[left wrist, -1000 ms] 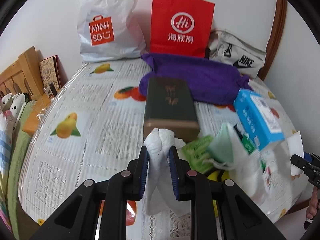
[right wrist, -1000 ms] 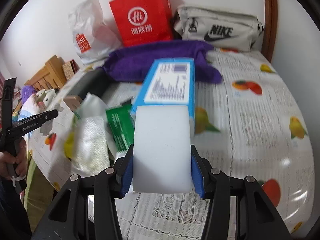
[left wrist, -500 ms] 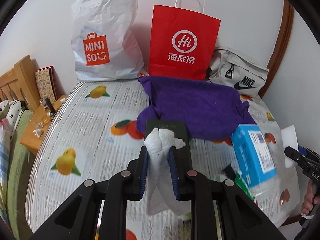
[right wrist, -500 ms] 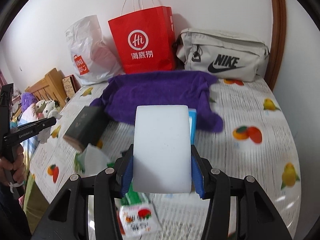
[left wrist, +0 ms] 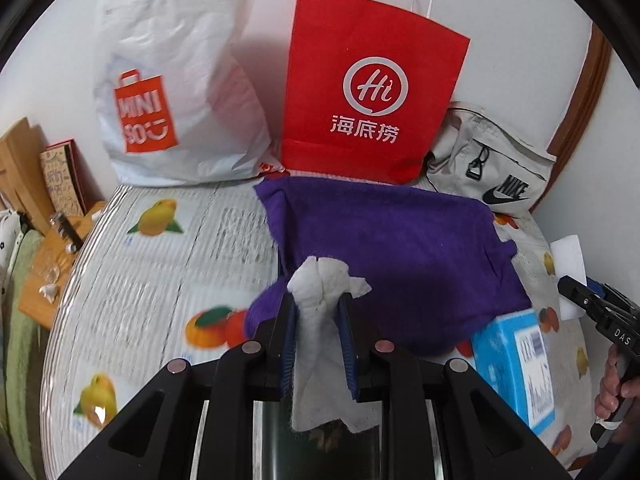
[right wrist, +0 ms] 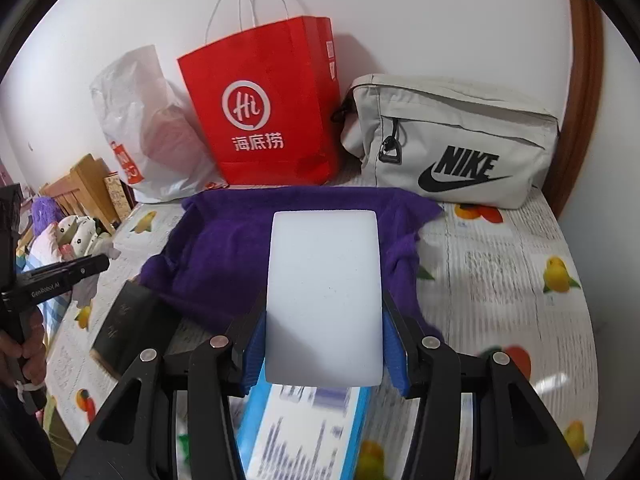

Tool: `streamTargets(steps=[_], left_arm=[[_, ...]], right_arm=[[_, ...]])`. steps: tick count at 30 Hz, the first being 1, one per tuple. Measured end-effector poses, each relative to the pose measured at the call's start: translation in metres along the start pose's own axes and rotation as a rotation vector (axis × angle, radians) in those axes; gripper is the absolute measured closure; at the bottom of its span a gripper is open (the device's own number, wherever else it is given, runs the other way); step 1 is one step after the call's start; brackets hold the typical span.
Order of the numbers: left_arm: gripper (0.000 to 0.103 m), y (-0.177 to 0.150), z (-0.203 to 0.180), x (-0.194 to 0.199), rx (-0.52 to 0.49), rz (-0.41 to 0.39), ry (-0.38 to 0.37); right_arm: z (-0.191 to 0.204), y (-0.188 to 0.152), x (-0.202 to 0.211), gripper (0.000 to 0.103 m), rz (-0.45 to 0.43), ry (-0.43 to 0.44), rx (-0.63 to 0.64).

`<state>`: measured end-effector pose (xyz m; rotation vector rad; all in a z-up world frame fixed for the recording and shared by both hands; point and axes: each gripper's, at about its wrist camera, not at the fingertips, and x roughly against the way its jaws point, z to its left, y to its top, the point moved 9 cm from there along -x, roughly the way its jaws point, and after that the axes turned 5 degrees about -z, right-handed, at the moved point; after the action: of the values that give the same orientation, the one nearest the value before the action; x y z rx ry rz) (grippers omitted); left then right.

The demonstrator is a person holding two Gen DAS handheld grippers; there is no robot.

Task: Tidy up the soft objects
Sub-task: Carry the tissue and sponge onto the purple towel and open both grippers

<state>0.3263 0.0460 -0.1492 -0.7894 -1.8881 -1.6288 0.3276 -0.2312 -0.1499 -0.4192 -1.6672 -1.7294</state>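
- Both claws have gone forward over the surface toward its far edge, so the purple towel [left wrist: 400,264] and the bags by the wall look bigger than a moment ago.
- The dark green box [right wrist: 128,320], which was out in front of the left claw [left wrist: 319,316] before, has slid under it; only a dark bit of it may show below the claw in the left view.
- The left claw is clenched on a crumpled white tissue [left wrist: 324,288], which hangs in the air over the near edge of the towel.
- The right claw [right wrist: 323,344] is squeezing a white sponge block [right wrist: 324,296] by its two sides, and it is up in the air too, over the towel's near edge.
- The blue box [right wrist: 304,436] lies just under the right claw, near the front edge of the surface.
- At the far edge stand the red paper bag [left wrist: 372,92], the white Miniso bag [left wrist: 176,88] and the grey Nike pouch [right wrist: 452,140].
- I think two soft things are picked up and on their way, but not put down yet.
- They look headed for the towel, though I can't be sure.
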Motion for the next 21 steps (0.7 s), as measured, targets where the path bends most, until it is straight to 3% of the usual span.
streamTargets(steps=[21], left_arm=[[0.083, 0.043, -0.006, -0.129, 0.066, 0.123, -0.014]], right_arm=[[-0.030, 0.000, -0.119, 0.053, 0.165, 0.016, -0.011]])
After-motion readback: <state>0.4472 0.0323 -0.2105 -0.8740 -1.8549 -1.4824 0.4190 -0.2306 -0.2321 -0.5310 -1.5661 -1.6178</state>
